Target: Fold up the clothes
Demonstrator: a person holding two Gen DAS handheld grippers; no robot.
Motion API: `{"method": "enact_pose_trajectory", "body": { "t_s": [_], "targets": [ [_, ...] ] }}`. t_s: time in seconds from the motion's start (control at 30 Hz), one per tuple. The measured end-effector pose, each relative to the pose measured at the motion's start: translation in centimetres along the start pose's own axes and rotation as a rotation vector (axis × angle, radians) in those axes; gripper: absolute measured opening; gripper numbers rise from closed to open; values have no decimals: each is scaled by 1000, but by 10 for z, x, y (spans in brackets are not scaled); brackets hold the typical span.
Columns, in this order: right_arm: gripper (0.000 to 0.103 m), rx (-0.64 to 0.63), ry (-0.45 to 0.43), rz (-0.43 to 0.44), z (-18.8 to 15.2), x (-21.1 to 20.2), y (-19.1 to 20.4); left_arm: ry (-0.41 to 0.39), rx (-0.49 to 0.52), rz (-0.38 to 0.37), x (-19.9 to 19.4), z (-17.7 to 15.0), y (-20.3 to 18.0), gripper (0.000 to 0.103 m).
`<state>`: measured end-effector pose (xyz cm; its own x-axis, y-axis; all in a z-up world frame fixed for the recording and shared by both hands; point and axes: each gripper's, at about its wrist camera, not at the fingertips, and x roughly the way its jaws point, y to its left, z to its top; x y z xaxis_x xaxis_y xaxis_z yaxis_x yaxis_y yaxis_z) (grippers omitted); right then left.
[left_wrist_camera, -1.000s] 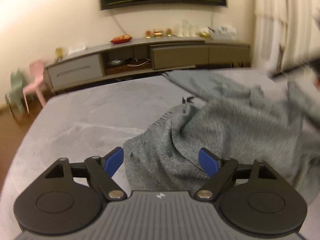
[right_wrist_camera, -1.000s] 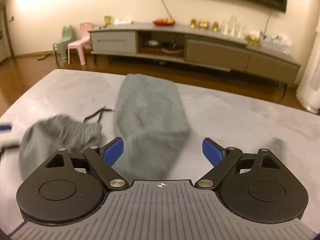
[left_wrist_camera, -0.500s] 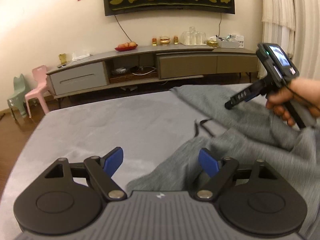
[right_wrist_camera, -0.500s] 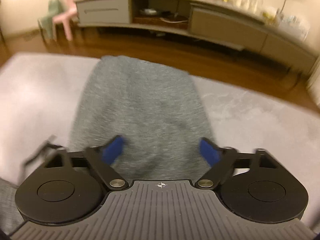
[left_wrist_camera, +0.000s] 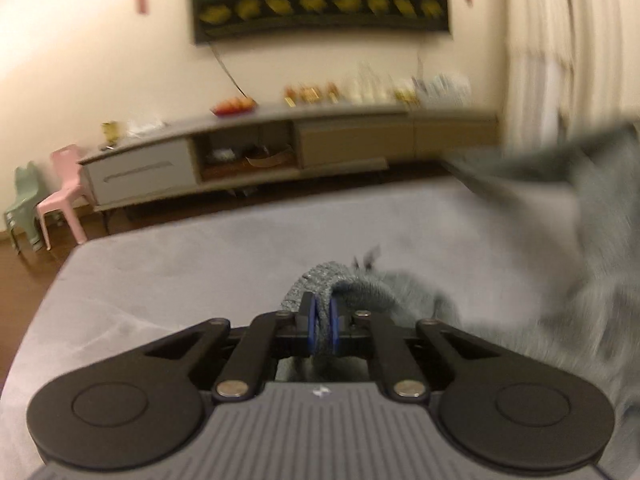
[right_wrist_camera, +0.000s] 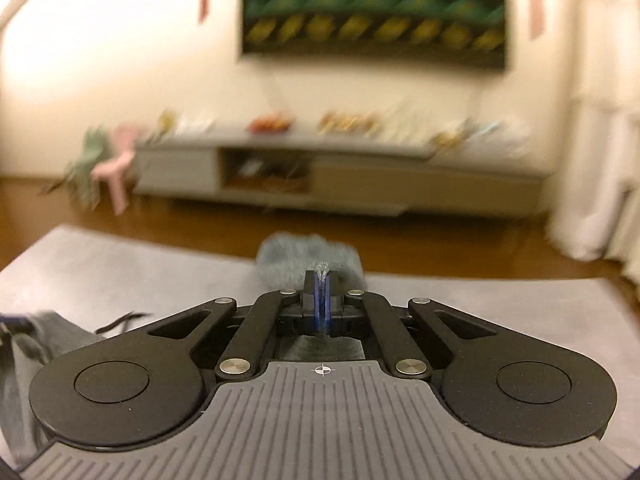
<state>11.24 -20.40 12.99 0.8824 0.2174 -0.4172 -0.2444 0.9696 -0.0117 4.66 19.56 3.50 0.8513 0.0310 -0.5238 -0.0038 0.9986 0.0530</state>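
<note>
A pair of grey knit trousers (left_wrist_camera: 580, 264) lies across the pale grey bed (left_wrist_camera: 200, 272). My left gripper (left_wrist_camera: 323, 312) is shut on the waistband end (left_wrist_camera: 316, 276), with a dark drawstring (left_wrist_camera: 366, 258) just beyond it. To the right, a leg of the trousers is lifted off the bed and blurred. In the right wrist view my right gripper (right_wrist_camera: 323, 294) is shut on the leg's end (right_wrist_camera: 288, 258), held above the bed (right_wrist_camera: 120, 264). The waistband part (right_wrist_camera: 44, 332) shows at the lower left.
A low TV cabinet (left_wrist_camera: 280, 156) stands against the far wall beyond a strip of wooden floor (right_wrist_camera: 200, 220). Small pink (left_wrist_camera: 60, 196) and green chairs are at the left. A curtain (left_wrist_camera: 568, 40) hangs at the right. The bed's far edge is close ahead.
Both grippers were open over the trousers and are now shut on the fabric. The right one has lifted the leg's end; both views have tilted up.
</note>
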Motion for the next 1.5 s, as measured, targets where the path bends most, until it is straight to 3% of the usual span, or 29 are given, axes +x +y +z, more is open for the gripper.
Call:
{"method": "enact_pose_trajectory", "body": {
  "t_s": [0.07,0.1,0.17,0.23,0.3,0.43,0.5,0.53,0.57,0.63,0.87,0.93,1.0,1.07,1.13,1.23,1.33,1.37,1.4,1.43,1.47,1.5],
  "targets": [
    [0,44,-39,-65,-22,-47,-27,-66,-91,22,-30,6,14,7],
    [0,76,-9,-87,-42,-54,-39,-91,-141,37,-45,7,21,7],
    [0,143,75,-125,-87,-60,-65,-101,-256,75,-69,-1,37,7],
    [0,320,250,-145,-123,-39,-90,-62,-332,127,-79,-16,48,7],
    [0,462,257,-44,-130,-28,-102,-33,-347,194,-84,-26,53,8],
    [0,413,225,-14,-122,-21,-88,-1,-362,268,-89,-39,64,10],
    [0,385,211,-4,-118,-18,-80,40,-355,234,-88,-42,71,15],
    [0,369,202,-4,-115,-20,-78,66,-342,205,-88,-44,73,31],
    [0,352,193,-6,-113,-22,-77,90,-326,176,-87,-45,75,56],
    [0,343,177,-5,-108,-25,-77,106,-272,165,-82,-48,67,77],
    [2,385,163,3,-91,-16,-81,200,-80,150,-53,-59,28,91],
    [1,385,144,14,-88,-18,-83,223,-27,141,-44,-62,20,91],
    [0,377,119,32,-82,-22,-84,240,42,109,-37,-67,13,76],
    [0,365,95,45,-76,-28,-84,278,95,75,-30,-72,6,22],
    [0,367,70,50,-71,-34,-85,309,107,58,-31,-76,1,2],
    [0,375,42,60,-66,-41,-88,273,139,67,-42,-74,-5,1],
    [2,395,31,91,-65,-42,-93,220,73,93,-55,-68,9,1],
    [11,395,49,102,-63,-38,-94,210,47,116,-58,-67,14,1],
    [34,380,78,72,-64,-29,-97,208,29,132,-59,-66,20,1],
    [50,361,109,31,-65,-20,-100,216,19,133,-57,-66,26,2],
    [75,343,140,-9,-65,-11,-103,226,12,129,-56,-66,30,6],
    [82,324,171,-50,-66,-2,-106,243,24,102,-55,-67,29,10]
  ]
}}
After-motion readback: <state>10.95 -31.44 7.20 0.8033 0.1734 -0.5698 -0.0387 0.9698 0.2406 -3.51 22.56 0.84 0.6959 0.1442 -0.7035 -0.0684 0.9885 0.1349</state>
